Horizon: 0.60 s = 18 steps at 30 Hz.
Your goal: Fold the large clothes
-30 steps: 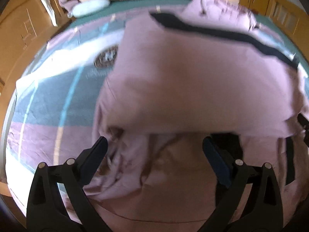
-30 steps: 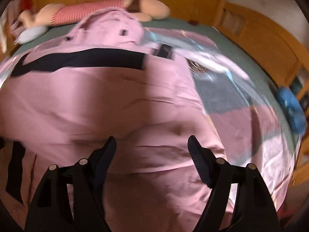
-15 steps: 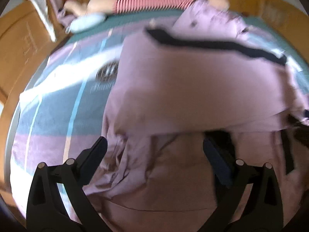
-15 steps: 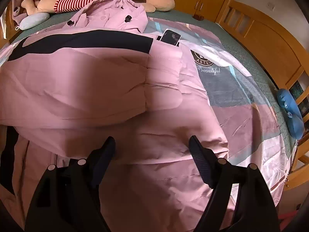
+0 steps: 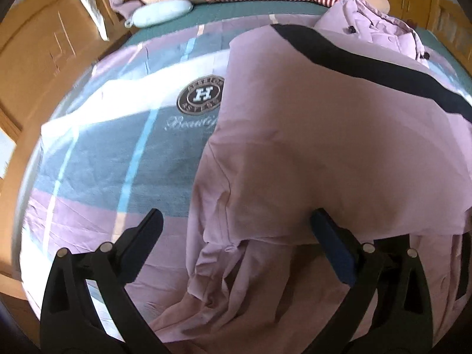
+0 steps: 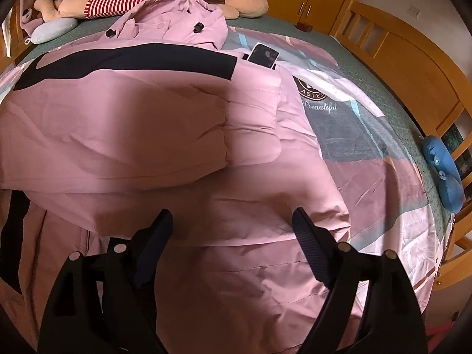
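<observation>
Since a second ago the left gripper (image 5: 236, 230) slid sideways, and the right gripper (image 6: 233, 224) has just been spreading wider. Both hang released, gripping nothing, above the pink coat (image 6: 141, 124) folded on the bed (image 6: 368, 153).

Both grippers are black plastic with silver screws; the left gripper's (image 5: 236, 236) fingers (image 5: 333, 250) carry blue pads.
</observation>
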{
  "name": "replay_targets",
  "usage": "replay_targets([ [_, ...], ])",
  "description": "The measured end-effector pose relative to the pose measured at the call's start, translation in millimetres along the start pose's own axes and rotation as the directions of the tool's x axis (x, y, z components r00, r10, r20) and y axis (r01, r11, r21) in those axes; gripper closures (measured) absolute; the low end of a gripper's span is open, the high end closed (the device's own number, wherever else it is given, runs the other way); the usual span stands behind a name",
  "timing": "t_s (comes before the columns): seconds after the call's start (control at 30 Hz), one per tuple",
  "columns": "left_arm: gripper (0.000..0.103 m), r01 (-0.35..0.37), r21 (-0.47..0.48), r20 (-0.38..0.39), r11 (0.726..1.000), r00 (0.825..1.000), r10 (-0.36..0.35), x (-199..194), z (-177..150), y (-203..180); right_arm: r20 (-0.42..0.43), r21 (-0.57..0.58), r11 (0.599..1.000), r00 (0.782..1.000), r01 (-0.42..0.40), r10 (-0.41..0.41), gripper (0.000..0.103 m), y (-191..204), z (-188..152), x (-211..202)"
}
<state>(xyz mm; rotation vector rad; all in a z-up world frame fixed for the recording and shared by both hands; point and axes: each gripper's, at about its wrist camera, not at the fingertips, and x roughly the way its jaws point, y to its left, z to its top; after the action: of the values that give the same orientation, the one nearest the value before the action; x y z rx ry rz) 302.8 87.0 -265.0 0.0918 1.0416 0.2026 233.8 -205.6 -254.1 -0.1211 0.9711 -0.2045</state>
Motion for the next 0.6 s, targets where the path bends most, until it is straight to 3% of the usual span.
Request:
replay_targets([
  [0.23, 0.002, 0.114, 0.066, 0.086, 0.991, 0.989, -0.119, -34, -9, -21, 0.144, 0.004, 0.996, 0.986, -0.089, 0.087, 0.018, 7, 0, -26],
  [0.4, 0.002, 0.098, 0.119, 0.045, 0.988, 0.994, -0.104, -20, -16, -36, 0.001, -0.094, 0.995, 1.000, -0.019, 0.019, 0.005, 29, -7, 7],
  [0.6, 0.002, 0.102, 0.108, -0.030, 0.989, 0.995, -0.099, 0, -25, -38, 0.000, -0.072, 0.997, 1.000, -0.017, 0.018, 0.001, 26, -6, 10],
])
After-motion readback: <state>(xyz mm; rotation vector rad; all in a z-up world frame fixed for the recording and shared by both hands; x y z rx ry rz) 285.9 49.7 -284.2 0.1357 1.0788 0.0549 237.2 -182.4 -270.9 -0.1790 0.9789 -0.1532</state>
